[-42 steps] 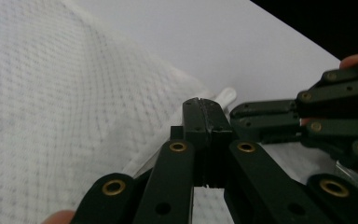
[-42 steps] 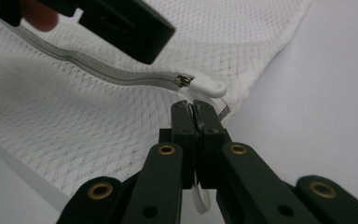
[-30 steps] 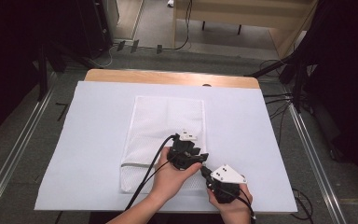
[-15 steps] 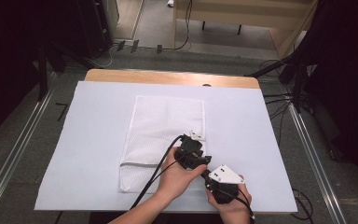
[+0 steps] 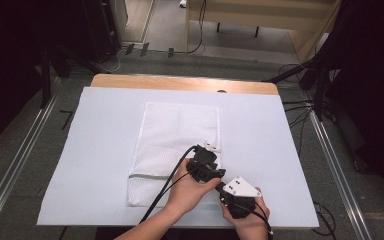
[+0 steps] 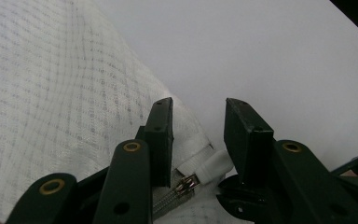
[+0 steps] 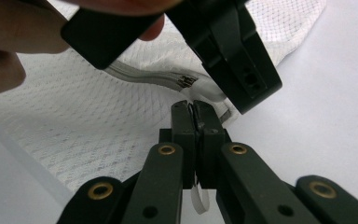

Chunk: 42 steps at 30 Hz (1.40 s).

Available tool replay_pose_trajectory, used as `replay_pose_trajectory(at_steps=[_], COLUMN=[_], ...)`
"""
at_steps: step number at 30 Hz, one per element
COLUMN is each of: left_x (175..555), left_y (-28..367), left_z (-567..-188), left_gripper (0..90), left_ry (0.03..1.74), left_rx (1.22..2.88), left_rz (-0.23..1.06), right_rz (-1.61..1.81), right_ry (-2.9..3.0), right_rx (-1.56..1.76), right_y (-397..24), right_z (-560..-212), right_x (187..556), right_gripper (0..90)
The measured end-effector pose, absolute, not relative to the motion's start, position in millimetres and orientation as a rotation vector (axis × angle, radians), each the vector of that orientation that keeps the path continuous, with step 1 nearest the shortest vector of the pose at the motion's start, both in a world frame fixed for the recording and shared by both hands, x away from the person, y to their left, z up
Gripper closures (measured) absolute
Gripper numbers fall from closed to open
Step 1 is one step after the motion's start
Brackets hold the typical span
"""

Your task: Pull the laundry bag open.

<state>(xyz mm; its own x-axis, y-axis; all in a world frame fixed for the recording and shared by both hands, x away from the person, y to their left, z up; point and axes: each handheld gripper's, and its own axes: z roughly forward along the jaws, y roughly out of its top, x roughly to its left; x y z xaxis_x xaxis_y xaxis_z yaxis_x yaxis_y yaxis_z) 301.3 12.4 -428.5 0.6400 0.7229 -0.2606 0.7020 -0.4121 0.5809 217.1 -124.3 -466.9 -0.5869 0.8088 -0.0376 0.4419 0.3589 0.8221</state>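
While a white sheet (image 5: pixel 105 150) covers the desk (image 5: pixel 180 82), a white mesh bag (image 5: pixel 175 135) lies flat at its middle. At the bag's near right corner, the left gripper (image 6: pixel 198 135) holds its fingers wide around the zipper pull (image 6: pixel 214 165), and the right gripper (image 7: pixel 195 121) has its fingers pinched on a thin white strip (image 7: pixel 198 198).

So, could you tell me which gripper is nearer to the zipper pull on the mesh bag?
Left. The left gripper has its open jaws straddling the zipper pull, while the right gripper is shut on the mesh bag edge just beside it.
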Motion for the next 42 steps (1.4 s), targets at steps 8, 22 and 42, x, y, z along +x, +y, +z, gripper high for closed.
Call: replay_pose_trajectory(at_steps=[8,22,42], left_x=[302,304,306], left_y=[22,50,77], left_z=[-424,-432,-445], left_gripper=[64.5,75.5,76.0], left_ry=[1.096,1.139,1.117], left_rx=[2.190,2.117,1.992], left_rz=[0.030,-0.095,-0.337], right_rz=[1.120,1.120,1.121], right_ry=[2.189,2.181,2.176], right_rx=[1.084,1.101,1.106], right_y=[-124,-126,-127], right_z=[-467,-468,-467], right_x=[218,219,220], right_gripper=[90.0,90.0,90.0])
